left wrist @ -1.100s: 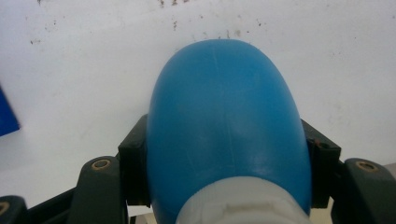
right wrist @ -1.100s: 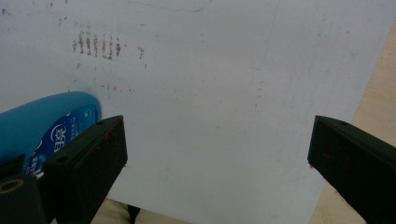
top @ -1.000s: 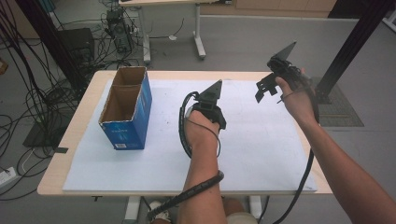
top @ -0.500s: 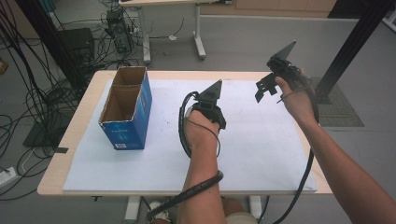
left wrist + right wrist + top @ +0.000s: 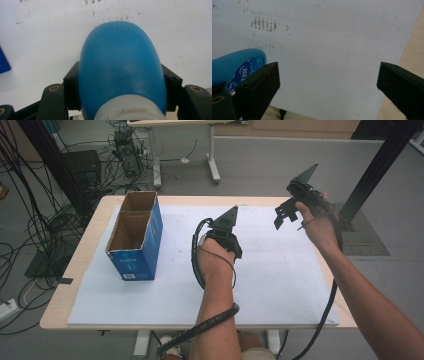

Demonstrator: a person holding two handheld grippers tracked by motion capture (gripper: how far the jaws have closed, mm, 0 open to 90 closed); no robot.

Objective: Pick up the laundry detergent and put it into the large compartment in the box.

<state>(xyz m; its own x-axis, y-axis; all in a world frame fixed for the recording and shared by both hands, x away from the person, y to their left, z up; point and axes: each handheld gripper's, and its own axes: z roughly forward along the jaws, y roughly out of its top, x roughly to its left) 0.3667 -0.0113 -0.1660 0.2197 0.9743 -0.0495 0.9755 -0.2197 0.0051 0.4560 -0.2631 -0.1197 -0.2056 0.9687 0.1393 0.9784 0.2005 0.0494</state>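
A smooth blue bottle [image 5: 120, 65] with a white cap at its near end lies in my left gripper [image 5: 122, 83], whose black jaws press on both of its sides just above the white sheet. From above, that left gripper [image 5: 223, 231] hangs over the middle of the table and my hand covers the bottle. My right gripper [image 5: 286, 214] is held up over the table's far right part. Its jaws [image 5: 329, 72] stand wide apart with nothing between them. The same bottle [image 5: 235, 67], with its printed label, shows past the left jaw in the right gripper view.
An open blue cardboard box [image 5: 135, 237] with two compartments stands on the left of the white sheet [image 5: 280, 280], which covers the wooden table [image 5: 80, 270]. Cables and equipment lie on the floor at the far left. A black post rises at the right.
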